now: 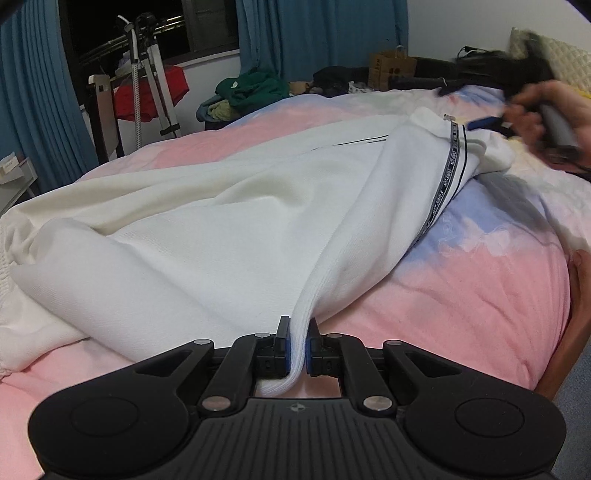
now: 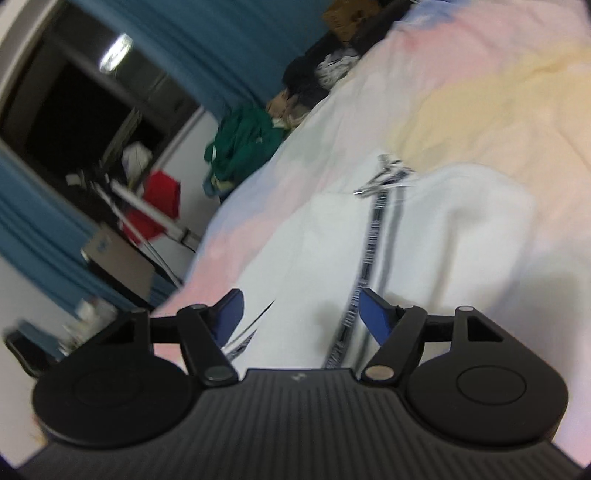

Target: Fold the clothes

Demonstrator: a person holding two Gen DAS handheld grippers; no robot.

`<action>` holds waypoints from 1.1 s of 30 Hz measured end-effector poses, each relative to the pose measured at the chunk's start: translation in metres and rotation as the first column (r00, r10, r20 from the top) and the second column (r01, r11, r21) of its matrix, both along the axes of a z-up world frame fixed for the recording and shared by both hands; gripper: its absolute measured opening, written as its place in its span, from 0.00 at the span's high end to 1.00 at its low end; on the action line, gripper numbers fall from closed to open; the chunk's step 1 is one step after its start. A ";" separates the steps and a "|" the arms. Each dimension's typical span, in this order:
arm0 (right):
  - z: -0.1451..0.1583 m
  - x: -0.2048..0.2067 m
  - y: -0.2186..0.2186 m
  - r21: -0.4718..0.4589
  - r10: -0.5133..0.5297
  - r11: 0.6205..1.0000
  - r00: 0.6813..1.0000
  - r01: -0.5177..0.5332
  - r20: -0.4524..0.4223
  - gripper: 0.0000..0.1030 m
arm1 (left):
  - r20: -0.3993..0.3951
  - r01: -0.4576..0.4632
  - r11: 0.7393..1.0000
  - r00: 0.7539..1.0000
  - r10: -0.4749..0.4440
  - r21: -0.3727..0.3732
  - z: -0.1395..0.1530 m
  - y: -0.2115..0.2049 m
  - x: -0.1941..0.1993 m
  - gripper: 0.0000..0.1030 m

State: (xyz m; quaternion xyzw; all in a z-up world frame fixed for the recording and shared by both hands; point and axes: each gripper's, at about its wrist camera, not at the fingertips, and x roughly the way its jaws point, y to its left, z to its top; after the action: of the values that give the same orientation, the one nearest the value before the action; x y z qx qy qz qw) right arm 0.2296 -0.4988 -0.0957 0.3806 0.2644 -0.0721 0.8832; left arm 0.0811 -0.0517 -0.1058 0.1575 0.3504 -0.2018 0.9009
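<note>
While your left gripper (image 1: 296, 345) pinches a bunched fold of the white sweatpants (image 1: 192, 236), its blue-padded jaws drawn nearly together on the cloth, the garment lies spread across the pink, blue and cream bedspread (image 1: 480, 280) ahead of you. At the far left of that view, blue curtains (image 1: 33, 110) frame a dark window (image 1: 122, 26), with a red cloth (image 1: 147, 96) draped on a rack below it (a white pole stand (image 1: 151, 77) leans in front). Moving right, a heap of green clothing (image 1: 255, 88) sits beyond the bed's far edge, then a brown paper bag (image 1: 391, 66). The sweatpants run from a gathered waistband at the left edge to a raised leg at the right, where a black patterned side stripe (image 1: 448, 166) descends the fabric. At the far right, your right hand (image 1: 554, 110) grips the other tool's handle, motion-blurred, near the upper end of that stripe.

From the right wrist camera (tilted and blurred), your right gripper (image 2: 301, 314) stands wide open with nothing between its blue pads, hovering over the white fabric; the stripe runs up between the fingers, closer to the right one. You can see the green heap and the red cloth off to the left beyond the bed.
</note>
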 end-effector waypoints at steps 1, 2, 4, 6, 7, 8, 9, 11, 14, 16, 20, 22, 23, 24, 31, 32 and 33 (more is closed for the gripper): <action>-0.001 0.015 0.009 -0.034 0.016 0.999 1.000 -0.017 -0.017 0.29 | 0.001 0.006 1.000 1.000 -0.006 0.000 -0.001 -0.002 0.000 0.93; -0.003 0.030 0.018 -0.067 0.032 0.997 0.999 -0.034 -0.036 0.29 | 0.002 0.013 1.000 1.000 -0.013 -0.001 -0.002 -0.004 0.001 0.93; -0.011 0.052 0.030 -0.152 0.022 0.988 0.996 -0.035 -0.087 0.27 | 0.000 0.022 1.000 1.000 -0.022 -0.008 -0.004 -0.006 0.003 0.92; -0.020 0.069 0.039 -0.240 0.005 0.970 0.992 -0.035 -0.126 0.27 | -0.011 0.023 1.000 1.000 -0.023 -0.018 -0.006 -0.006 0.006 0.92; -0.024 0.075 0.042 -0.286 -0.006 0.958 0.990 -0.034 -0.138 0.27 | -0.018 0.023 0.999 1.000 -0.024 -0.028 -0.008 -0.006 0.008 0.92; -0.029 0.080 0.045 -0.330 -0.017 0.943 0.989 -0.033 -0.149 0.28 | -0.022 0.021 0.999 1.000 -0.022 -0.037 -0.008 -0.006 0.010 0.92; -0.031 0.080 0.047 -0.375 -0.018 0.926 0.986 -0.046 -0.164 0.29 | -0.026 0.019 0.999 0.999 -0.020 -0.045 -0.008 -0.006 0.012 0.92; -0.036 0.079 0.052 -0.462 -0.019 0.884 0.981 -0.074 -0.194 0.61 | -0.035 0.015 0.998 0.999 -0.017 -0.063 -0.009 -0.005 0.016 0.92; -0.033 0.067 0.040 -0.469 -0.064 0.883 0.980 -0.033 -0.189 0.98 | -0.044 0.012 0.996 0.999 -0.015 -0.086 -0.008 -0.003 0.019 0.92; -0.024 0.055 0.024 -0.437 -0.109 0.899 0.982 0.031 -0.155 0.98 | -0.050 0.009 0.995 0.999 -0.014 -0.103 -0.007 0.000 0.020 0.93; 0.001 0.016 -0.008 -0.351 -0.183 0.924 0.982 0.154 -0.051 0.98 | -0.044 0.006 0.990 0.999 -0.013 -0.144 0.000 0.005 0.019 0.94; 0.009 -0.011 -0.024 -0.266 -0.210 0.943 0.978 0.199 -0.011 0.98 | -0.022 0.015 0.988 1.000 -0.018 -0.153 0.005 0.006 0.014 0.94; 0.012 -0.024 -0.033 -0.222 -0.224 0.950 0.975 0.220 0.008 0.98 | -0.011 0.019 0.987 1.000 -0.021 -0.157 0.007 0.007 0.012 0.94; 0.013 -0.026 -0.030 -0.215 -0.214 0.954 0.977 0.210 0.006 0.98 | -0.002 0.026 0.989 1.000 -0.027 -0.148 0.008 0.006 0.009 0.94; 0.013 -0.033 -0.002 -0.187 -0.120 0.976 0.993 0.115 -0.016 0.95 | 0.015 0.024 0.994 1.000 -0.023 -0.110 0.007 0.005 -0.005 0.94; 0.013 -0.034 0.002 -0.183 -0.107 0.978 0.994 0.101 -0.019 0.95 | 0.017 0.027 0.994 1.000 -0.026 -0.106 0.006 0.005 -0.005 0.94; 0.012 -0.035 0.006 -0.179 -0.093 0.980 0.995 0.088 -0.022 0.95 | 0.021 0.030 0.994 0.999 -0.028 -0.102 0.004 0.005 -0.006 0.94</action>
State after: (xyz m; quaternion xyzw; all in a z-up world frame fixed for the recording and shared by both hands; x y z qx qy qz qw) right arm 0.1942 -0.4932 -0.0833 0.3107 0.2529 -0.1413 0.9053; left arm 0.0755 -0.0467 -0.1014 0.1183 0.3283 -0.2308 0.9083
